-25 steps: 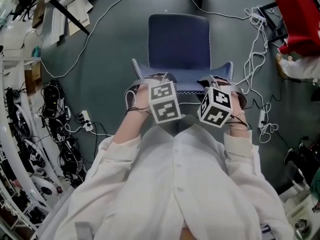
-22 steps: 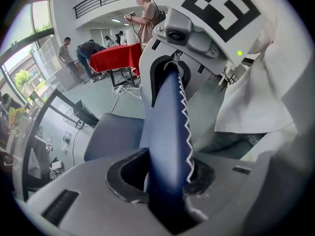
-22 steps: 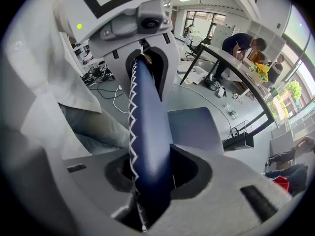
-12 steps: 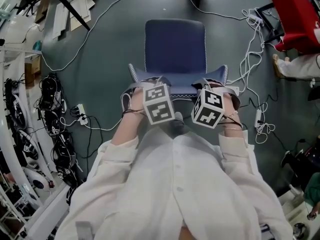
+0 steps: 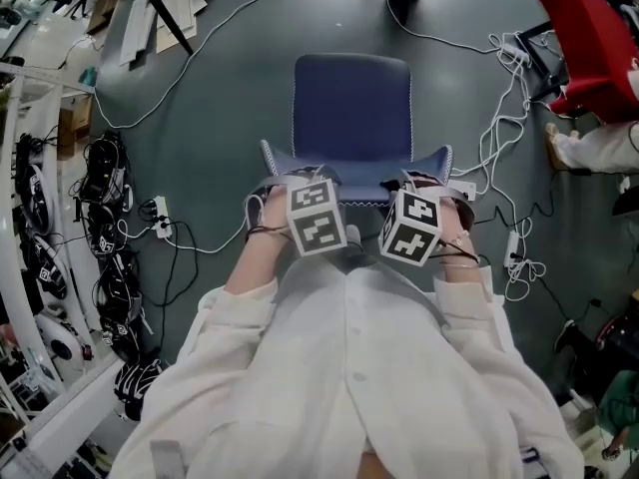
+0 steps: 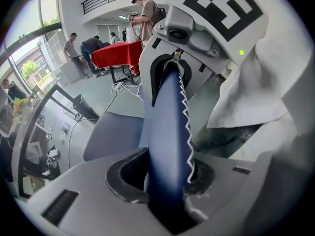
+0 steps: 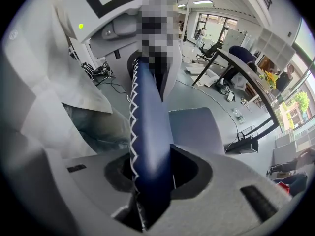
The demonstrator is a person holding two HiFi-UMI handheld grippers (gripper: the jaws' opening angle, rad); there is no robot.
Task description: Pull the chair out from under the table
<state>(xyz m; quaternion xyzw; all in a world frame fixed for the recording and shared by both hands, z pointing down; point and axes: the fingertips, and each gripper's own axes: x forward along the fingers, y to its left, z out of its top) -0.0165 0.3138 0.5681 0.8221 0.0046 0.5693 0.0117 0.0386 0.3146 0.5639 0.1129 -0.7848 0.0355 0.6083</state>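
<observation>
Both the left gripper's and right gripper's fingers are being clamped on the blue chair's backrest for pulling; a steady backward draw is being required.

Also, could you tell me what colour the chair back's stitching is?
White zigzag stitching on the navy chair back; clearest in the left gripper view.

White shirt, grey grippers
The person wears a white, buttoned, long-sleeved shirt. Behind the fingers of the grey left gripper and right gripper sit white cubes with black square markers.
</observation>
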